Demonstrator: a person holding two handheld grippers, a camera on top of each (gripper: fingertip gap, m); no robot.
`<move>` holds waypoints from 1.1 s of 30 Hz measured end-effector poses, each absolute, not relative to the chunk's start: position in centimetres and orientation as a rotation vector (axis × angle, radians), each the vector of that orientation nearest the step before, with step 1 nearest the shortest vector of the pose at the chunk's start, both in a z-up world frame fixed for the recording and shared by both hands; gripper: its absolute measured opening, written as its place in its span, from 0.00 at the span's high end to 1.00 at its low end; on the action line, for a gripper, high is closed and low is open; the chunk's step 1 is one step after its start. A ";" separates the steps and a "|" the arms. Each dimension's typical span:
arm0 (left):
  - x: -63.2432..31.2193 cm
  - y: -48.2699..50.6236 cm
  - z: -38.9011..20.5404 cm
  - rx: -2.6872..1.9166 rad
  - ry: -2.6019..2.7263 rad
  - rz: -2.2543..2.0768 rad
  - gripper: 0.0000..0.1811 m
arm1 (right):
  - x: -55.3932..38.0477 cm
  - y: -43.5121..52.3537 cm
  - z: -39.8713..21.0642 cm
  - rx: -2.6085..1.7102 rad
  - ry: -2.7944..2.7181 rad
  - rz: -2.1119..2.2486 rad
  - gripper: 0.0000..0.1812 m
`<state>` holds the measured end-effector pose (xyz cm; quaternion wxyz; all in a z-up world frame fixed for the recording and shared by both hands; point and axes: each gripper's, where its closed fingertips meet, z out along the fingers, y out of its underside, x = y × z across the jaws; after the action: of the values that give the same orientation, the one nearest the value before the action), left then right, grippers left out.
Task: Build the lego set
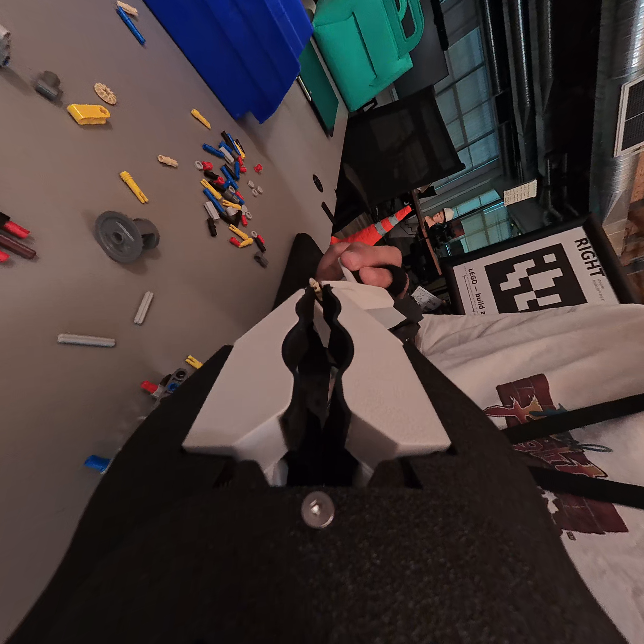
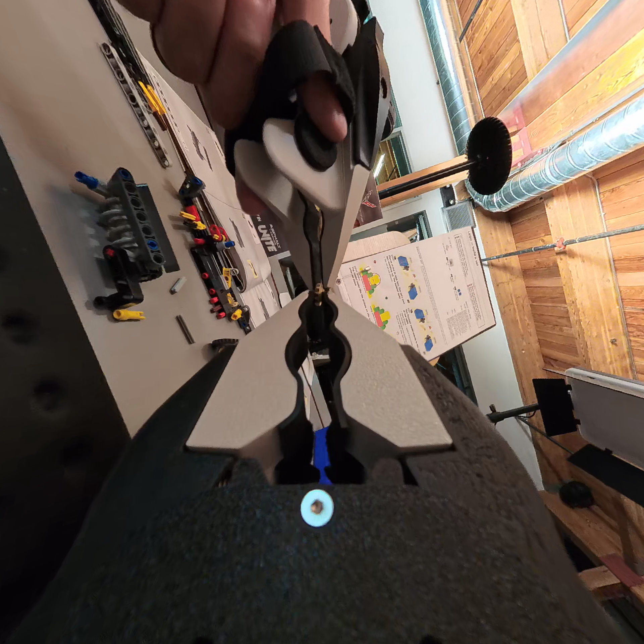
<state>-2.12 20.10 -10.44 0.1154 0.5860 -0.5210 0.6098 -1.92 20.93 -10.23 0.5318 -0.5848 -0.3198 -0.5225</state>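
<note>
My left gripper [image 1: 316,288] is shut on a small tan pin [image 1: 315,284], held in the air beside the table's edge. My right gripper [image 2: 319,298] meets it tip to tip and is shut on the same tan pin [image 2: 319,290]. In the right wrist view the left gripper [image 2: 319,278] comes down from above, held by a hand [image 2: 216,52]. In the left wrist view the hand on the right gripper [image 1: 359,265] shows just behind the tips. A partly built black and grey assembly [image 2: 129,240] and a long black frame with red and yellow pins [image 2: 219,275] lie on the table.
Loose parts lie on the grey table [image 1: 69,278]: a pile of small pins [image 1: 226,188], a grey wheel hub [image 1: 120,237], a yellow beam [image 1: 89,113] and grey axles [image 1: 86,340]. A blue bin [image 1: 237,52] stands at the back. An instruction booklet [image 2: 205,153] lies open. Less than 4 cm separates the two grippers' tips.
</note>
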 end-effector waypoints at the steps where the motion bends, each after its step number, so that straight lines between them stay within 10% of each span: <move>1: -2.2 20.1 -10.5 1.713 -1.534 1.785 0.98 | -2.0 20.9 -10.3 -1.390 -0.773 -1.254 0.98; 33: -2.6 26.2 -17.7 1.904 -2.517 1.536 0.99 | 0.0 24.2 -21.0 -2.235 -0.699 0.140 0.91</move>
<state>-2.64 26.25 -17.75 -0.1831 0.5333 -0.7050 0.4302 -0.01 24.21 -21.04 0.3876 -0.8782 -0.2747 0.0551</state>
